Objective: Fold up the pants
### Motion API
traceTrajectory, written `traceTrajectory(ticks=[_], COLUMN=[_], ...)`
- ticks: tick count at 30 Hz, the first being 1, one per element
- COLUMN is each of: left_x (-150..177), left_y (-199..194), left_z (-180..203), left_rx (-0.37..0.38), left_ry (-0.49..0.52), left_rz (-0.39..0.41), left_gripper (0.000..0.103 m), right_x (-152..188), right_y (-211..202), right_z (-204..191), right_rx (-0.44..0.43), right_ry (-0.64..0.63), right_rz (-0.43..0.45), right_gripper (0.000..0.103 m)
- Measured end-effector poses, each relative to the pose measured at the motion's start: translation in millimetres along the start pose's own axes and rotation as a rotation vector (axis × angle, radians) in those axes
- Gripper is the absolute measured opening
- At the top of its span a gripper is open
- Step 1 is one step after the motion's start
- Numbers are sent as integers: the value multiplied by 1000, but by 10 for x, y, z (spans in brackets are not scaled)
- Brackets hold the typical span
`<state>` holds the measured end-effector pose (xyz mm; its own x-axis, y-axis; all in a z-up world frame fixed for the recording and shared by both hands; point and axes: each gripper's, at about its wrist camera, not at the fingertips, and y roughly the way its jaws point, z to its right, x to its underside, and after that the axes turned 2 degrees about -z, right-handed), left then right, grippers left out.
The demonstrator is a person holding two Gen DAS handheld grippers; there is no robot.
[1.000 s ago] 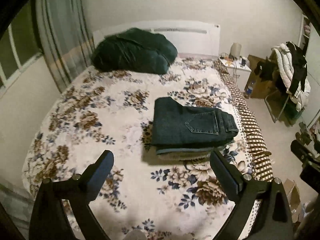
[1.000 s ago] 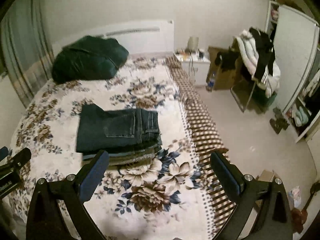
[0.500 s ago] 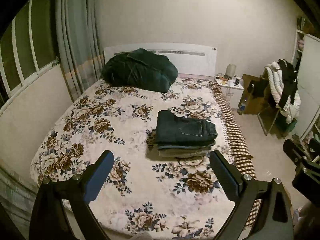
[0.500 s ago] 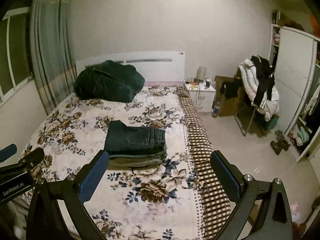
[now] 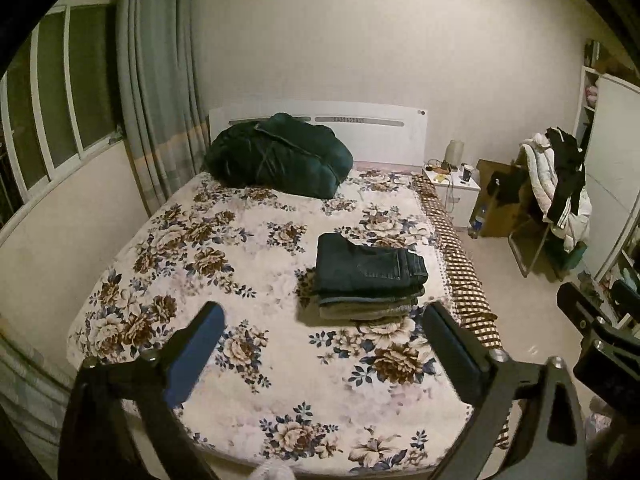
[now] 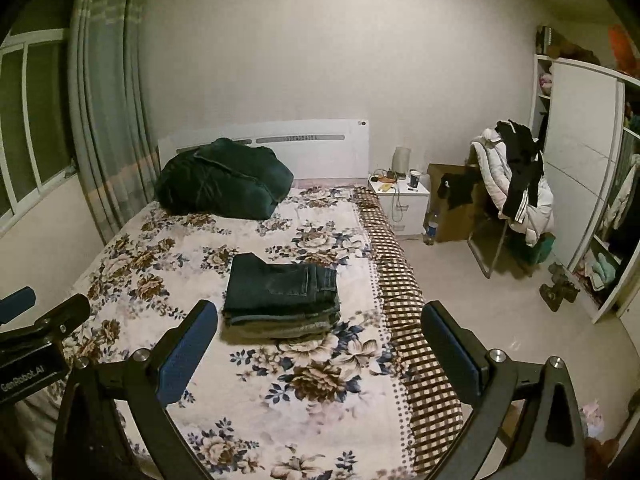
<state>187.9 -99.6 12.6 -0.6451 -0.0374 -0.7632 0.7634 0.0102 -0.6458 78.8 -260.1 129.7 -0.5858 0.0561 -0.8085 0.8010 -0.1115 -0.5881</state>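
Note:
Dark blue jeans [image 5: 366,266] lie folded on top of a small stack of folded pants on the floral bedspread [image 5: 240,264], near the bed's right side. The stack also shows in the right wrist view [image 6: 280,288]. My left gripper [image 5: 322,326] is open and empty, held back from the foot of the bed, well short of the stack. My right gripper [image 6: 320,324] is open and empty, also back from the bed, to the right of the left one.
A dark green duvet [image 5: 276,156] lies bundled at the headboard. A white nightstand [image 6: 400,204] stands right of the bed. A chair piled with clothes [image 6: 516,184] and a wardrobe [image 6: 580,176] stand at the right. Window and curtain [image 5: 152,112] are at the left.
Both grippers have pulled back and up from the bed. The stack of pants now looks smaller and farther away. Both grippers stay open and empty.

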Motion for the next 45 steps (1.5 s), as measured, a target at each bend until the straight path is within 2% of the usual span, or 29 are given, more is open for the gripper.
traceTrajectory(ticks=[21,45], left_x=[15,22], left_y=[-89,-173], left_z=[36,18], left_rx=[-31,-39], left_ry=[5,9], left_rz=[7,9], left_gripper=[103,103], right_x=[-96,-2], right_y=[148,166], right_z=[-27,46], right_rx=[-33,-47], right_ry=[-22,-4], right_rz=[-9,-17], right_gripper=[103,103])
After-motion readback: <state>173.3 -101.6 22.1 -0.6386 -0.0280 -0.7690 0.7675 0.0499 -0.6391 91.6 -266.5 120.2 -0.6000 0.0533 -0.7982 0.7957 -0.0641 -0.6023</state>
